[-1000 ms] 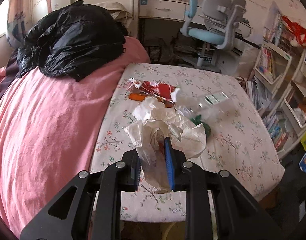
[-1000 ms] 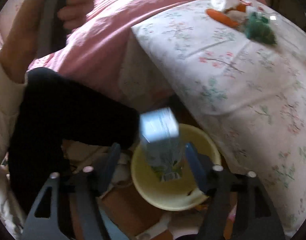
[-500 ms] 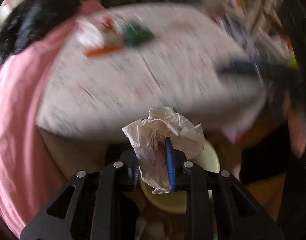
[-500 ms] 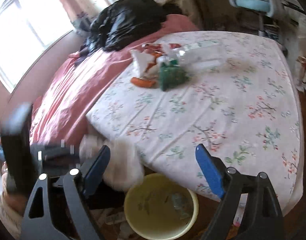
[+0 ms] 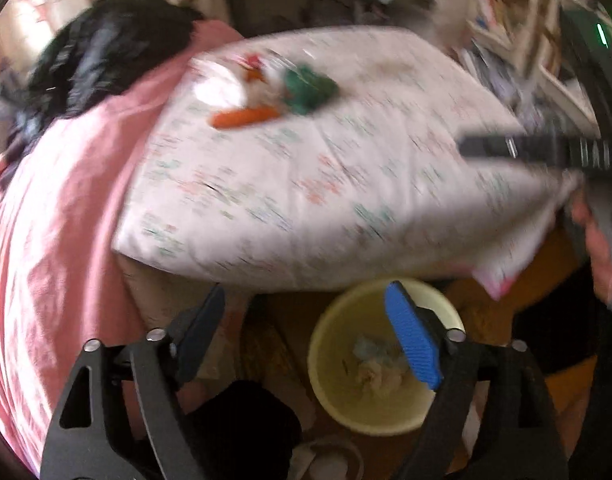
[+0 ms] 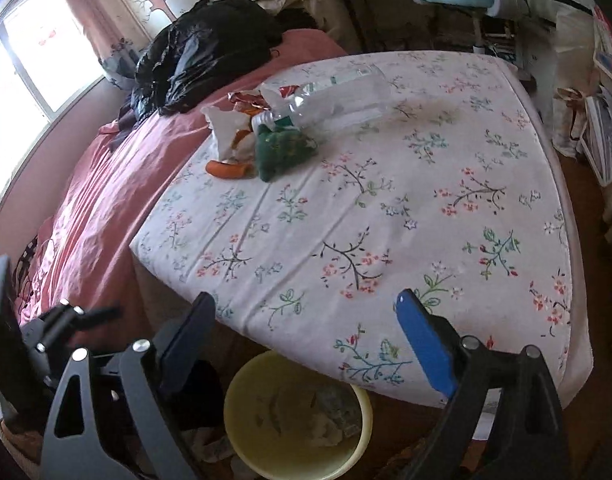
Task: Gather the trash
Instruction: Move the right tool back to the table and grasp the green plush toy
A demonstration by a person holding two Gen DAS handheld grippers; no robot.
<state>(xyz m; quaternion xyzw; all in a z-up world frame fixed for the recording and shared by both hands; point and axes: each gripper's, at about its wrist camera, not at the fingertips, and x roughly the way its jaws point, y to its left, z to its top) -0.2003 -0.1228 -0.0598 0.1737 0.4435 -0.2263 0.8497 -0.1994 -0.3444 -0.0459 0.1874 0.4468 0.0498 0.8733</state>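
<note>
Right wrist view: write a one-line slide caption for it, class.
Open right gripper above a yellow bin at the bed's foot; bottle, green wrapper and orange scrap remain.

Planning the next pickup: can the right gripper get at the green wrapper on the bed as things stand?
Probably yes. The right gripper is open and empty, and bare floral sheet lies between it and the green wrapper. The clear bottle and orange scrap crowd the wrapper.
</note>
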